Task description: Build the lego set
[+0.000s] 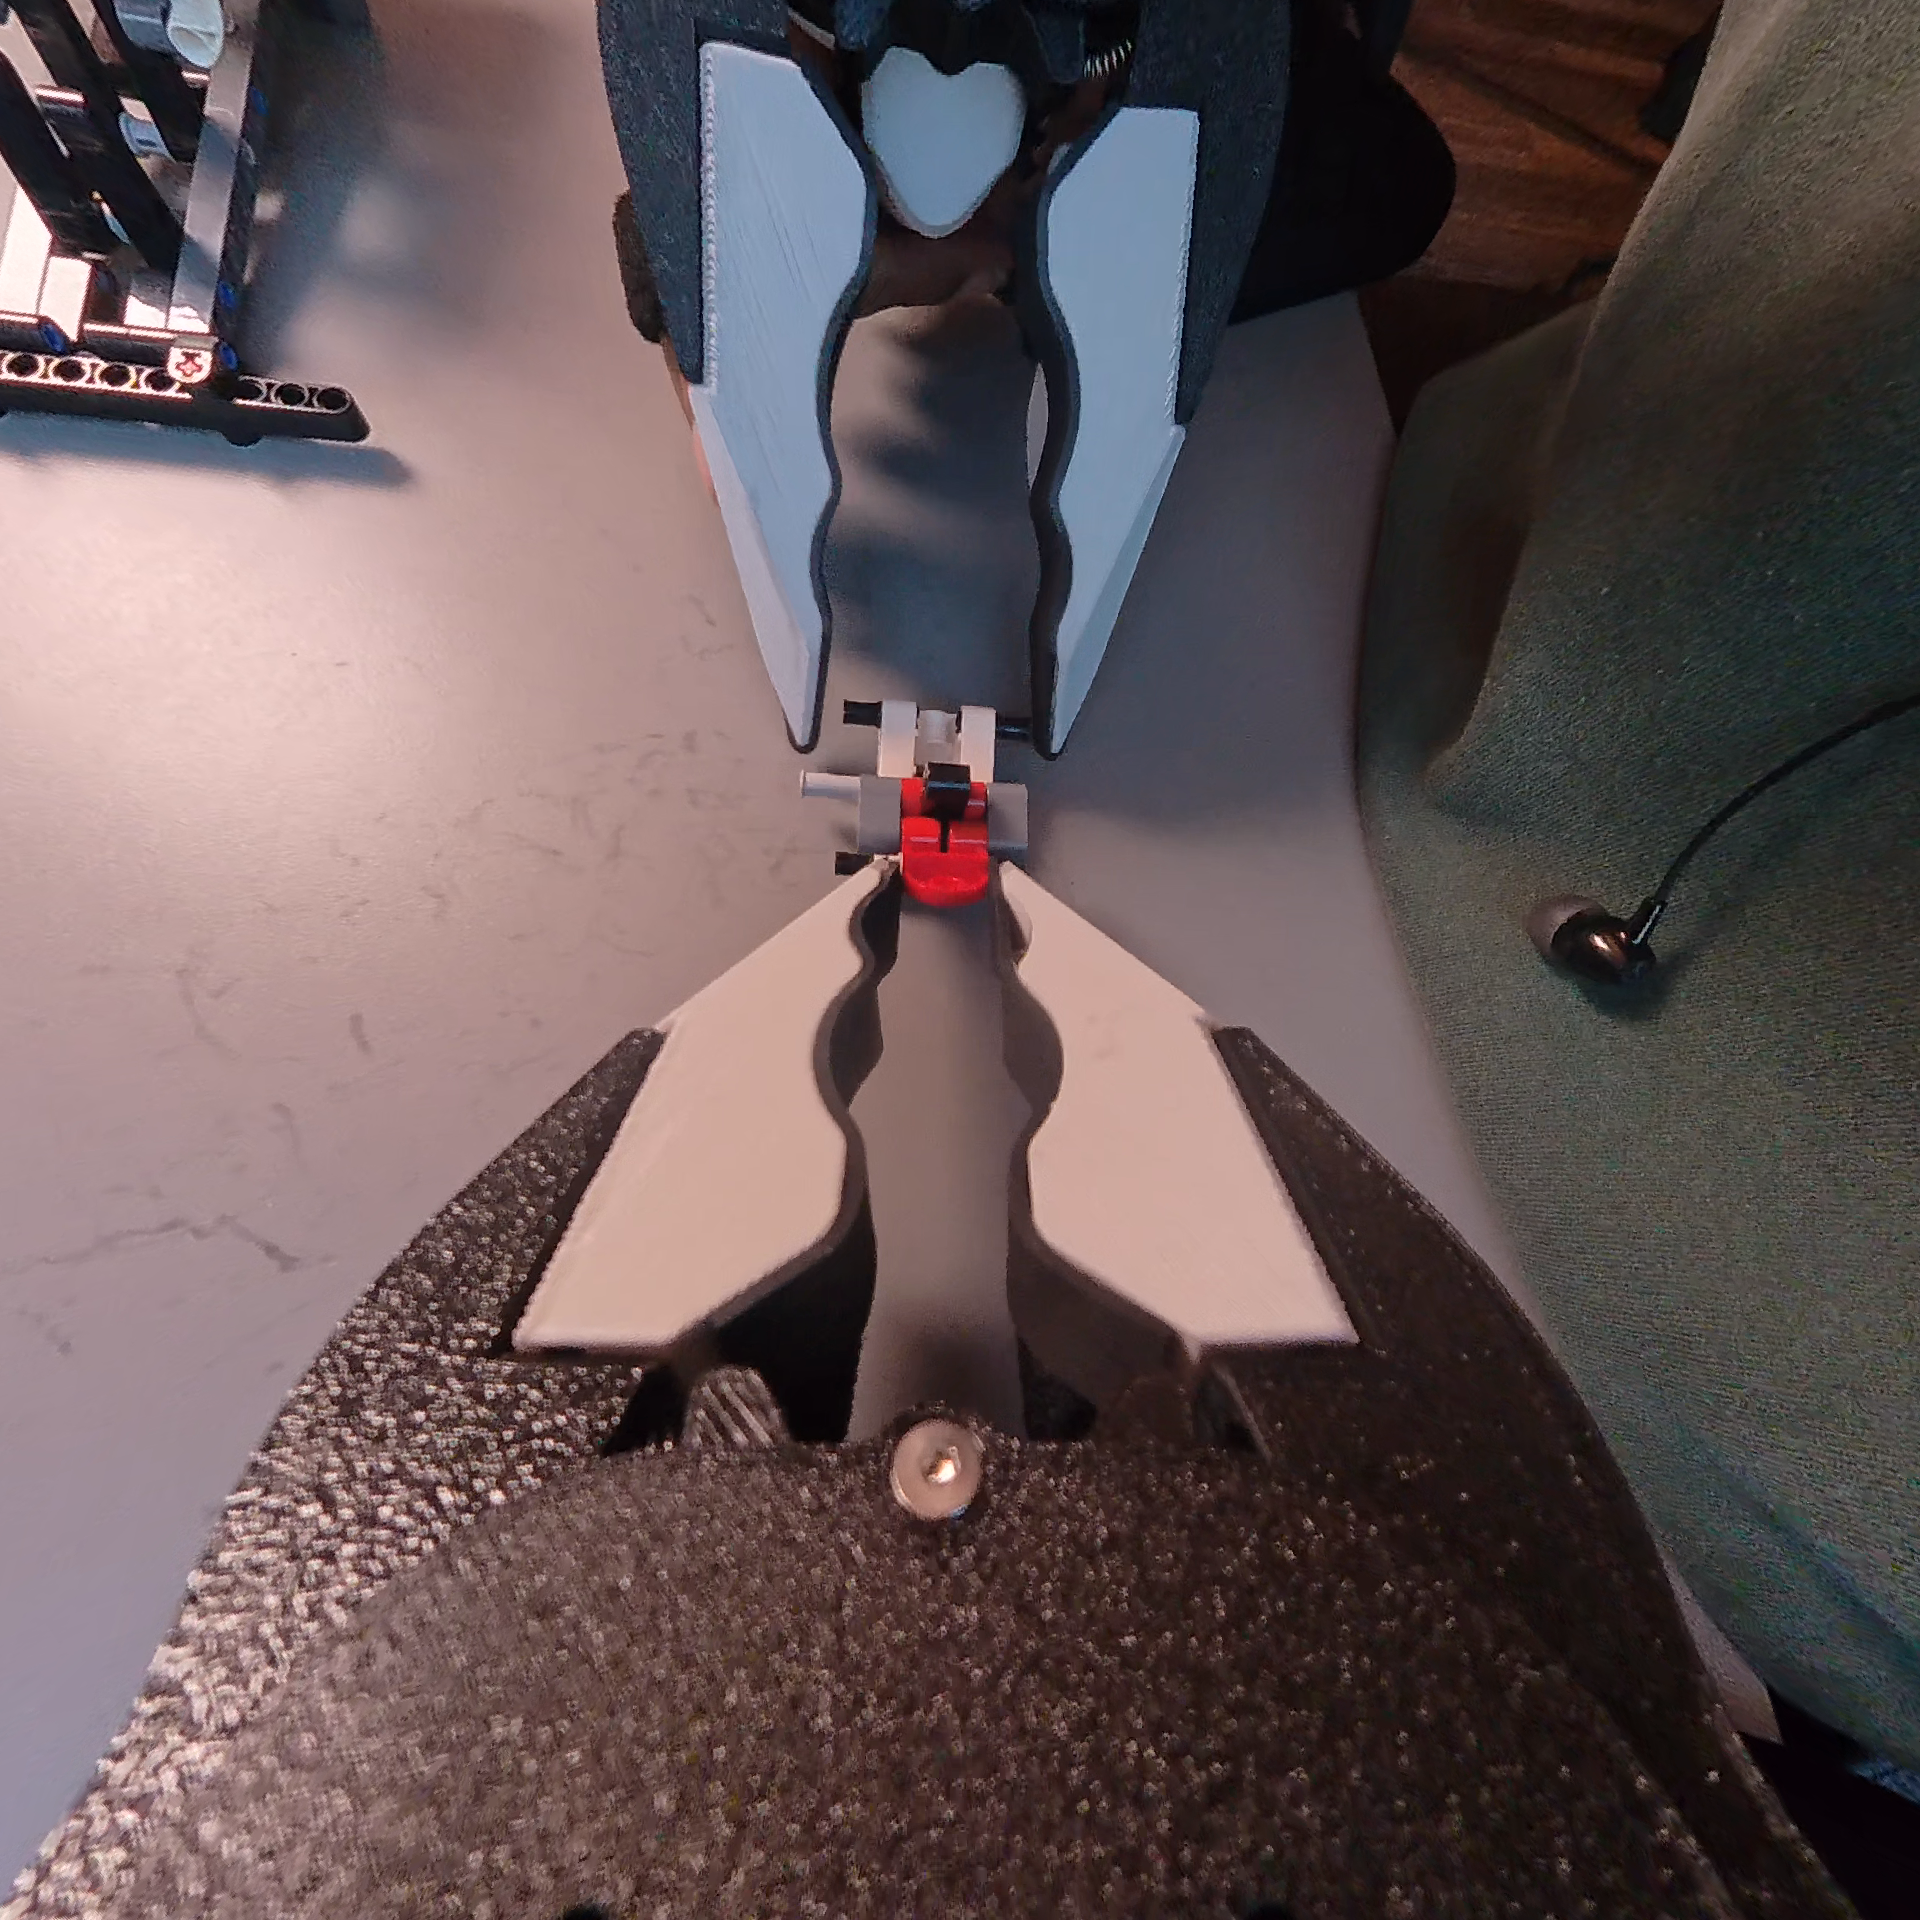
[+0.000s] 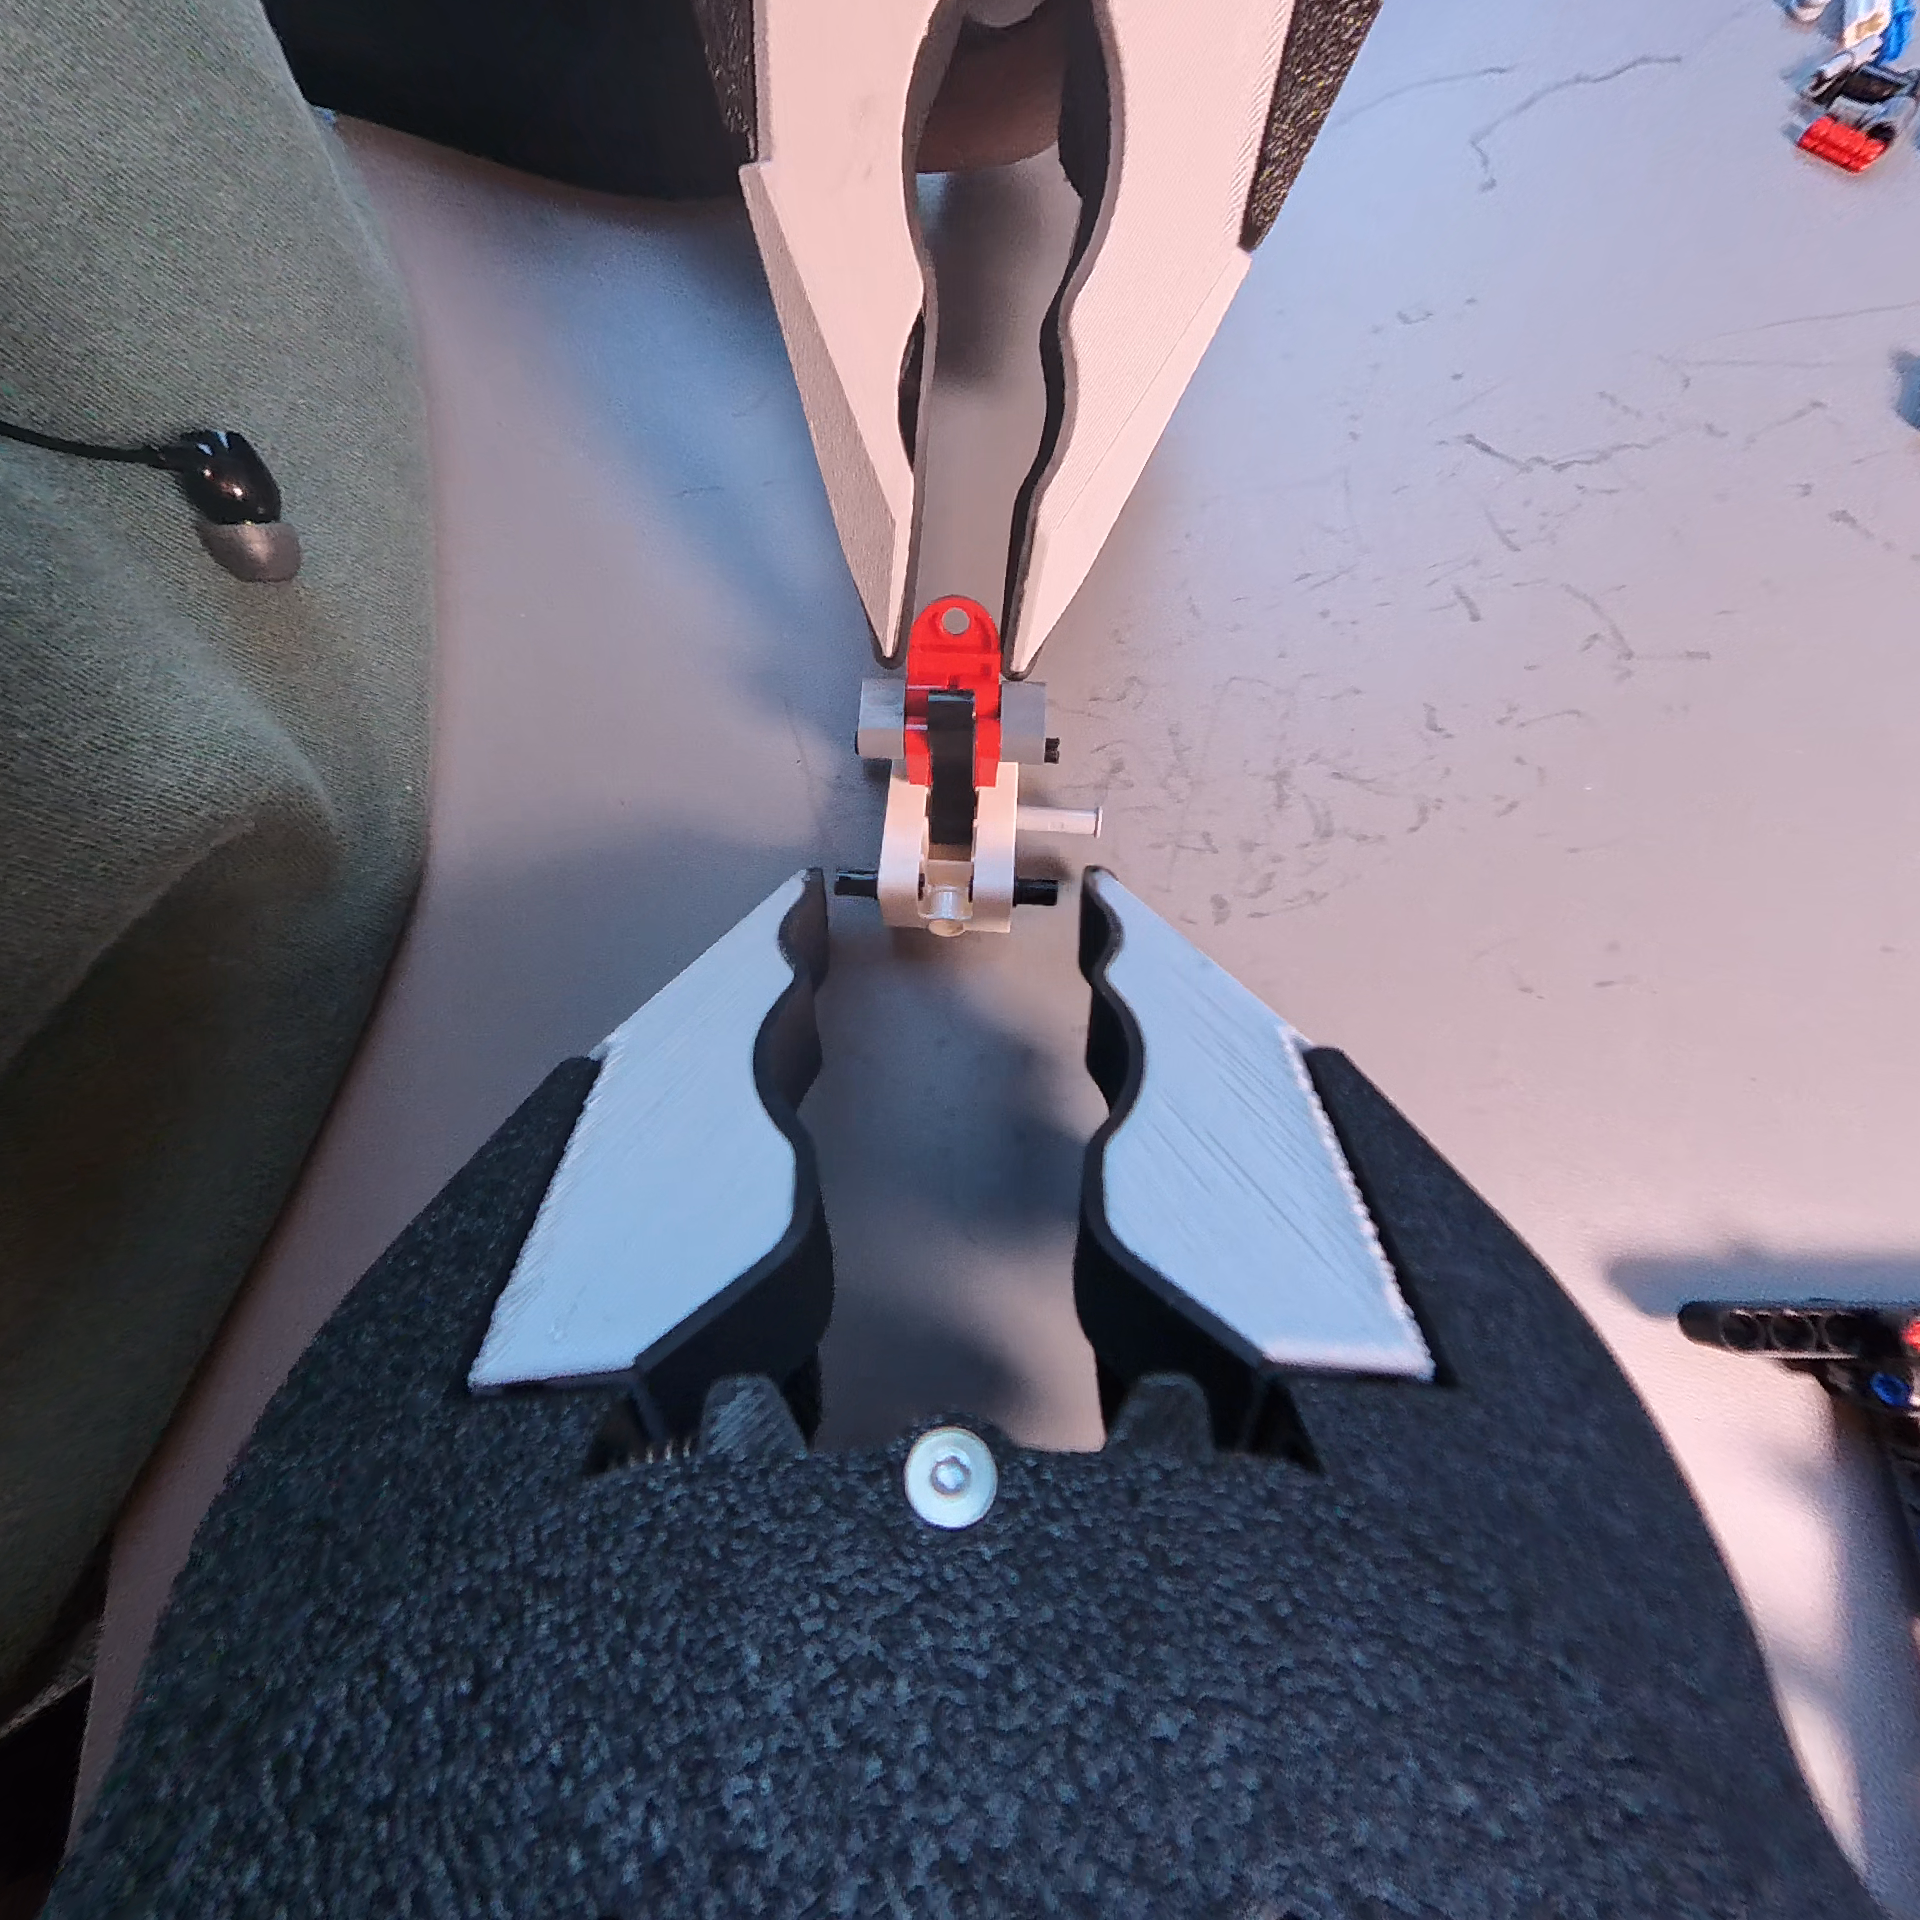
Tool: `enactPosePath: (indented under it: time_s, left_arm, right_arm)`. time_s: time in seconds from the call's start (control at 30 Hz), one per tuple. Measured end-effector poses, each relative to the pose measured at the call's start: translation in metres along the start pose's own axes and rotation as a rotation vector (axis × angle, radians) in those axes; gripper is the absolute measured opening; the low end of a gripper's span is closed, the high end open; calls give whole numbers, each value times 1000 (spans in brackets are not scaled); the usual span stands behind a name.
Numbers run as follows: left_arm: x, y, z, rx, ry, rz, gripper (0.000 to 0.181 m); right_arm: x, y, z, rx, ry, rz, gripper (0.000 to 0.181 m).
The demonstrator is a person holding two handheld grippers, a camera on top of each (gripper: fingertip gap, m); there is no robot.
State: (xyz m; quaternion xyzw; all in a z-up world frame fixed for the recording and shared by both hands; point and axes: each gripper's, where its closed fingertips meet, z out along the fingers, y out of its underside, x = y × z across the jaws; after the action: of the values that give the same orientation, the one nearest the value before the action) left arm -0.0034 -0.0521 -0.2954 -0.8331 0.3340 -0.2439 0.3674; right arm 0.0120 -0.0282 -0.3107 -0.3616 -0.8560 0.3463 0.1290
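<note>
**Q:** While both tools face each other over the grey desk [image 1: 312,831], where does the small lego assembly [image 1: 935,810] sit?

**A:** Directly between them, near the desk's edge by the green cloth [image 1: 1662,727]. The left hand-held gripper [image 1: 943,883] has its tips pinched on the red piece [image 1: 940,857] at one end, so it is clenched on the lego assembly.

**Q:** And the right hand-held gripper [image 2: 943,894]?

**A:** Its fingers are spread apart, released. The white end of the lego assembly sits just ahead of the tips, centred on the gap between them. Black pins stick out sideways toward each fingertip; I cannot tell whether they touch.

**Q:** What makes up the piece?

**A:** A red part with a hole, a grey cross-block, a black strip down the middle, white arms, and a pale pin jutting out one side.

**Q:** Anything else on the desk?

**A:** A larger black-and-white lego frame [image 1: 114,260] stands toward the far left corner in the left wrist view, well apart. Small red and blue loose parts [image 2: 1849,104] lie toward the far right in the right wrist view. A black earbud [image 1: 1590,940] rests on the green cloth.
</note>
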Motion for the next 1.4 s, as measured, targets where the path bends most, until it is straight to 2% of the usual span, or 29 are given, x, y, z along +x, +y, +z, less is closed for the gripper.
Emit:
enactPosePath:
  time_s: [0.13,0.27,0.63,1.13,1.4]
  left_arm:
    - [1,1,0,-5,3,1,16]
    - [1,2,0,-8,5,1,16]
    - [2,3,1,-3,8,-1,16]
    - [3,-1,1,23,18,-26,16]
    - [1,-8,0,82,19,-62,16]
  right_arm:
    - [3,-7,-2,24,13,23,58]
    - [6,-11,1,22,26,26,58]
    - [6,-8,10,-13,19,-7,42]
    - [7,-5,10,-41,63,-62,41]
    - [8,-5,10,-25,75,-50,41]
